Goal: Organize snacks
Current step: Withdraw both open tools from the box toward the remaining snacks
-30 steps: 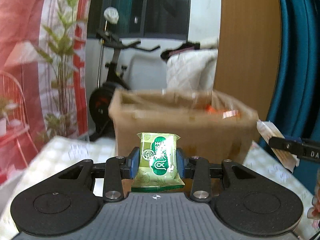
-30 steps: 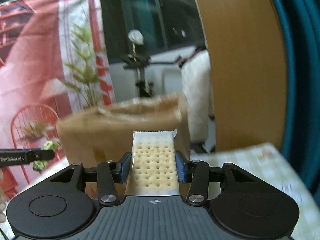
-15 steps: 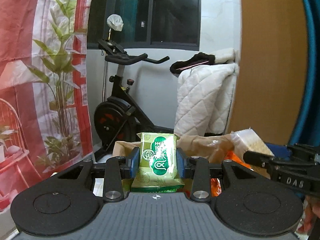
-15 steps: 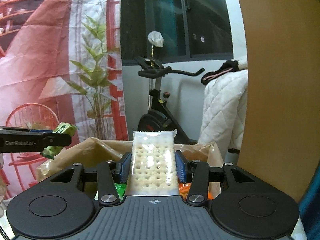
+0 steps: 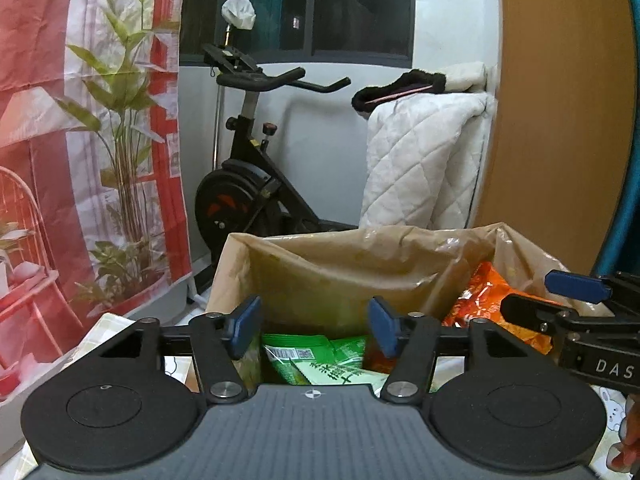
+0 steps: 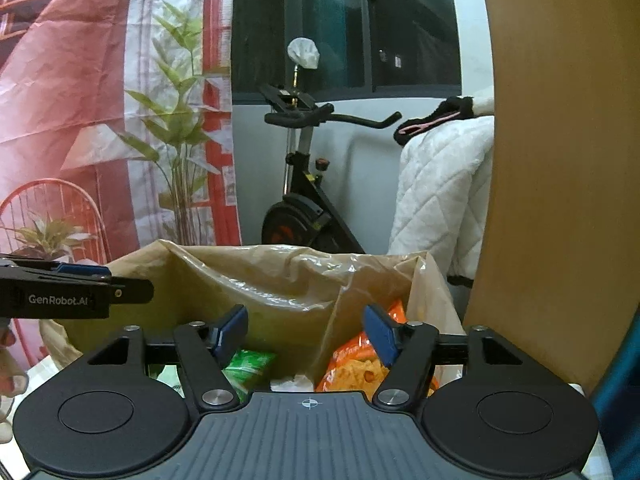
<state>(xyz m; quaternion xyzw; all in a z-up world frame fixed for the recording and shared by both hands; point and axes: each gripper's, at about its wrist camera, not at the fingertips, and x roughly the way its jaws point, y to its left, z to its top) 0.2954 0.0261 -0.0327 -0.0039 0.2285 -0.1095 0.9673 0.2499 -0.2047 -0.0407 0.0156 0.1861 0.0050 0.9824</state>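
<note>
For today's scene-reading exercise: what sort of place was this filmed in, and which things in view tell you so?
Most likely a room in a home. An exercise bike stands by a dark window, a white quilted blanket hangs beside it, and a lined box of snack packets sits in front.

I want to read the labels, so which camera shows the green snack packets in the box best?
The left wrist view: the green snack packets lie between the opening left gripper's fingers, printing and a barcode visible. The right wrist view shows only a green packet corner, partly behind a finger of the right gripper.
</note>
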